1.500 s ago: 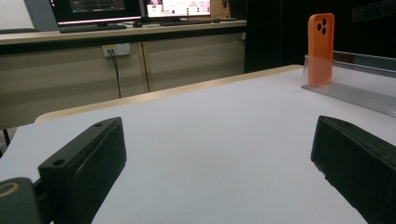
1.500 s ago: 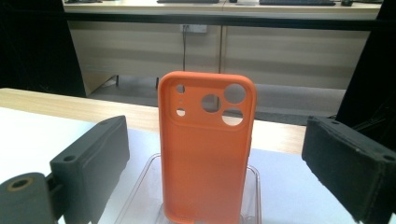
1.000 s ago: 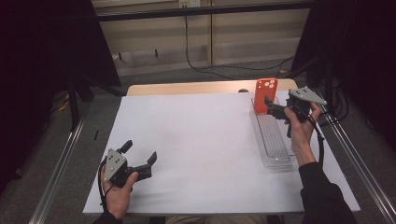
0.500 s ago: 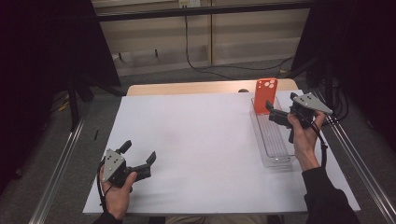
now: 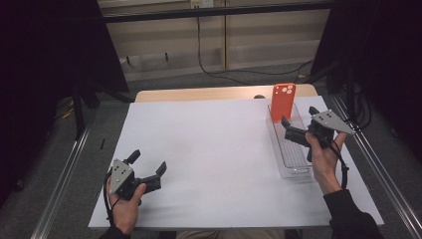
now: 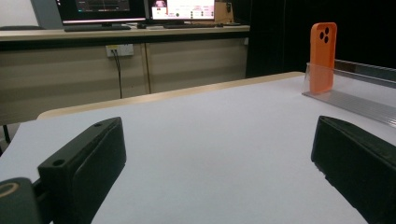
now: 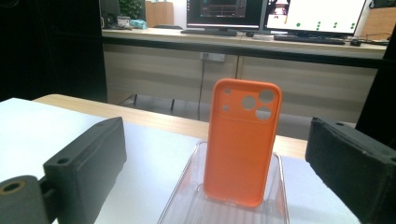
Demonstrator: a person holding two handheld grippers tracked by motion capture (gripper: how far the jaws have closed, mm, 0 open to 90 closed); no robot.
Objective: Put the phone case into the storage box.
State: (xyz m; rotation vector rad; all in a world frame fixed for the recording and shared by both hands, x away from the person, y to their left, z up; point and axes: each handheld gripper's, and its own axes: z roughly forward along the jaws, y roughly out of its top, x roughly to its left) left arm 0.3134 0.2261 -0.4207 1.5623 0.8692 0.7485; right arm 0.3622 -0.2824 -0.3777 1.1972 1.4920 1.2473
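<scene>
The orange phone case (image 5: 283, 101) stands upright at the far end of the clear tray (image 5: 293, 172); from above, the right gripper (image 5: 297, 125), jaws spread, hovers over the tray, seemingly approaching. The left gripper (image 5: 148, 168) rests released near the table's front edge. Along the right gripper's jaws, the case (image 7: 243, 140) sits centred; next comes advancing and closing.

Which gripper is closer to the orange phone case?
Right. The right gripper hovers open over the clear tray, just in front of the orange phone case standing at the tray's far end. The left gripper sits open at the table's near left, far away.
</scene>
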